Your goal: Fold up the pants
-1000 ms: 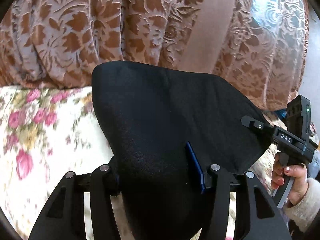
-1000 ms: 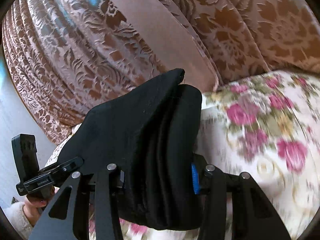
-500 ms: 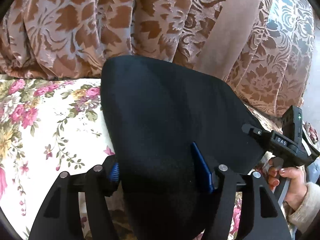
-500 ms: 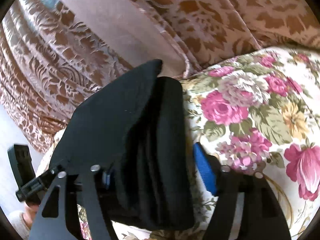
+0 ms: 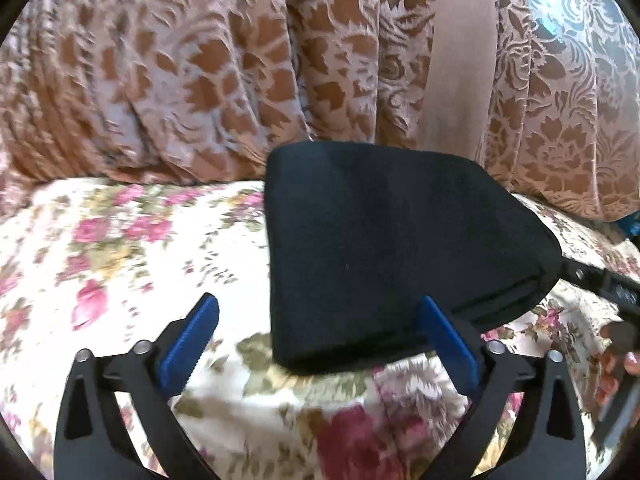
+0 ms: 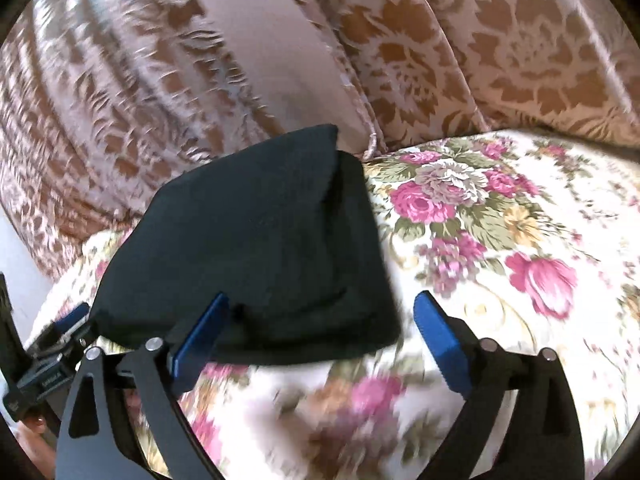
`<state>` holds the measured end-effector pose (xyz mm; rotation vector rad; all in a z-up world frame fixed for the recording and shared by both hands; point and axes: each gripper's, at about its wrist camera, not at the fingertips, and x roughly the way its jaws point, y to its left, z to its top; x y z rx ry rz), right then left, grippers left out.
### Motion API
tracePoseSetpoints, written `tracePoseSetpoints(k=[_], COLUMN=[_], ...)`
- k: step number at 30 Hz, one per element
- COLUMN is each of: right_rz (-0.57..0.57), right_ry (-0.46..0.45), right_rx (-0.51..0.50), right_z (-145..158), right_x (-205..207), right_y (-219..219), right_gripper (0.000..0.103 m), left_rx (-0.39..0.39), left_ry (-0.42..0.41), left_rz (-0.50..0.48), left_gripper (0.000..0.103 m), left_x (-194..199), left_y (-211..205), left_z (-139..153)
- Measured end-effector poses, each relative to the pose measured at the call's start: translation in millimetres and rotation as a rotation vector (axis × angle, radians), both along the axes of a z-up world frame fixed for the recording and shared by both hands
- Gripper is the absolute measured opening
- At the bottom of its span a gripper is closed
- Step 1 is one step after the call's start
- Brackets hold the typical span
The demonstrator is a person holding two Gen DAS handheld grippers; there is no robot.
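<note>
Where both clamped before, left hand-held gripper (image 5: 320, 344) and right hand-held gripper (image 6: 320, 344) now gape, pants (image 5: 384, 248) released

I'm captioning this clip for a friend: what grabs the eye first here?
The folded black pants stand out, lying on the floral bedspread just before the brown patterned curtain. Both tools are open, blue pads spread: the left tool and the right tool sit at the bundle's near edge.

left hand-held gripper (image 5: 318, 334) spread wide, right hand-held gripper (image 6: 322, 334) likewise, both empty
</note>
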<state>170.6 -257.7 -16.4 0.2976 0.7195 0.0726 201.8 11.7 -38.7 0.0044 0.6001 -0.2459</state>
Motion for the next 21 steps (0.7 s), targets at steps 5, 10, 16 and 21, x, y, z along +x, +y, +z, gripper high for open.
tracePoseSetpoints(k=[5, 10, 16, 21], right_rz=[-0.006, -0.034, -0.076, -0.077], right_ry=[-0.025, -0.045, -0.089, -0.103], right_rx=[-0.070, -0.116, -0.170, -0.208], right_z=[6.7, 6.3, 8.5, 5.2], right_x=[-34.0, -60.6, -83.1, -91.2], right_y=[24.5, 40.7, 49.9, 58.3], right_gripper=[0.101, 0.101, 0.101, 0.101], left_rx=[0.001, 0.025, 0.050, 0.040], left_ry=[-0.015, -0.029, -0.047, -0.068], left_rz=[0.026, 0.050, 0.078, 0.101], left_gripper=[0.100, 0.100, 0.100, 0.100], left_x=[-32.3, -56.5, -81.5, -94.3], left_y=[-1.7, -4.1, -2.0, 4.6], left_z=[3.6, 3.1, -1.1, -1.6])
